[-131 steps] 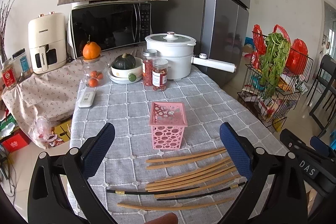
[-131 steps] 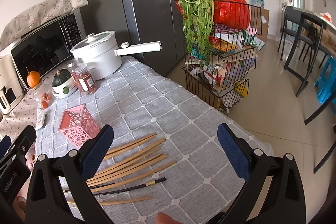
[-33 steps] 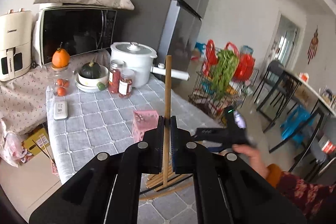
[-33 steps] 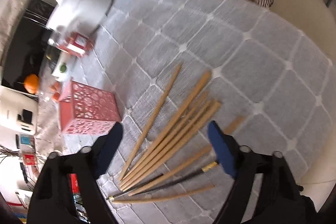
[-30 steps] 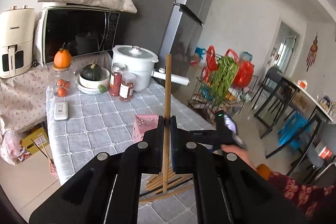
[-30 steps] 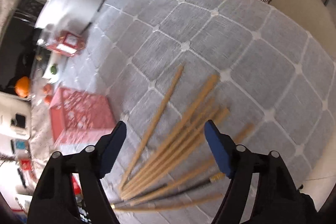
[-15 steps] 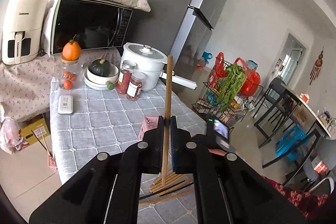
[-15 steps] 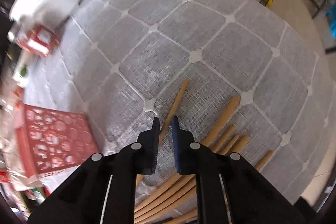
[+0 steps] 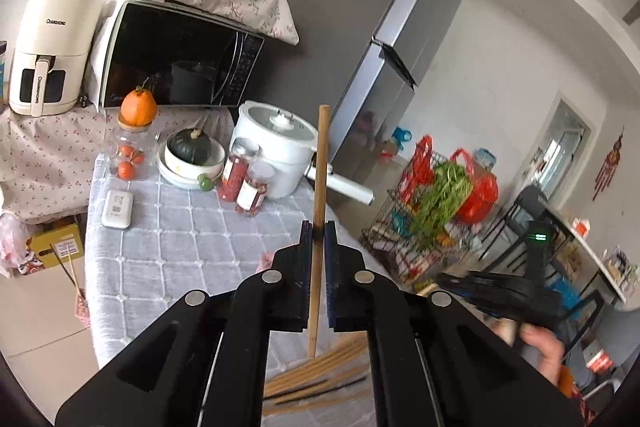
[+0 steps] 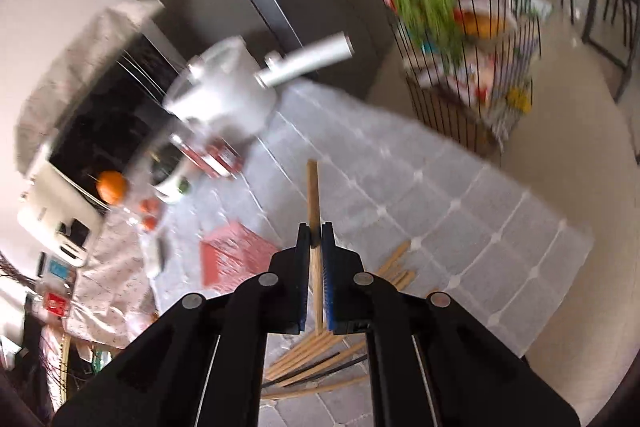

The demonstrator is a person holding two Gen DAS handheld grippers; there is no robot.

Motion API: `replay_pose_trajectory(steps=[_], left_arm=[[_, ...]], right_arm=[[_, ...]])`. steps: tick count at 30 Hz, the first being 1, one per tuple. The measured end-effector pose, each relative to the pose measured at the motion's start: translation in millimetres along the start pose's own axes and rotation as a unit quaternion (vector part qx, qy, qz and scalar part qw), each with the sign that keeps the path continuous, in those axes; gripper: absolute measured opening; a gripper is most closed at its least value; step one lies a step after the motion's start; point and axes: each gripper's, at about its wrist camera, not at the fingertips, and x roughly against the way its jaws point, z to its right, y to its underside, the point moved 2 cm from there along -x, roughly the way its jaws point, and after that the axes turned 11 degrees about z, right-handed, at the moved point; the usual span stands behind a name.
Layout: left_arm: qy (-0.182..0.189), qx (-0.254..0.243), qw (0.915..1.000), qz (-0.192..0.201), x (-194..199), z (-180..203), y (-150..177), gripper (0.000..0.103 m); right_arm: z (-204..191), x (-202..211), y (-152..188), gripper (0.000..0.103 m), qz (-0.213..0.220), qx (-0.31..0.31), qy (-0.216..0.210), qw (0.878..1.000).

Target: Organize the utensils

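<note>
Under both your grippers lies a table draped in a grey checked cloth (image 9: 168, 239). At its far end stand a white pot (image 9: 276, 147) with a long handle, two red-filled jars (image 9: 244, 183), a bowl holding a dark squash (image 9: 190, 153) and a white remote (image 9: 117, 209). A microwave (image 9: 176, 67) and air fryer (image 9: 52, 51) sit on a flowered cloth behind, beside a grey fridge (image 9: 380, 27).

Your left gripper (image 9: 318, 233) is clamped on a wooden chopstick (image 9: 320, 167), held upright, lower tip hanging above the pile of loose chopsticks (image 9: 320, 371) on the near cloth. Your right gripper (image 10: 315, 235) is likewise closed on a second wooden chopstick (image 10: 313, 187); half a second ago it was shut around one lying on the cloth, and now it holds that stick lifted clear, with the right view blurred by motion. A second ago its jaws were wide apart above the pile. The left stick is held as it was a second ago.

The pink basket (image 10: 236, 251) sits on the cloth just left of the right gripper; in the left view only a sliver shows. The table's right edge drops to bare tile floor, and a wire rack (image 10: 472, 67) of greens and red bags stands near that corner. Open cloth lies between basket and jars.
</note>
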Motion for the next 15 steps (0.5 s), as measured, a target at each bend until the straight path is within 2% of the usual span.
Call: replay_pose_trajectory(steps=[6,11,15], left_arm=[[-0.025,0.011,0.9991,0.033,-32,9,-19,0.005],[-0.038,0.008,0.9984,0.042,-63,13,-24,0.005],[-0.051,-0.004,0.9984,0.025,-93,10,-10,0.006]], right_arm=[[-10,42,-46,0.006,0.047,0.004,-0.040,0.998],[-27,44,-70,0.006,0.064,0.011,-0.066,0.996],[-41,39,-74,0.006,0.062,0.019,-0.082,0.995]])
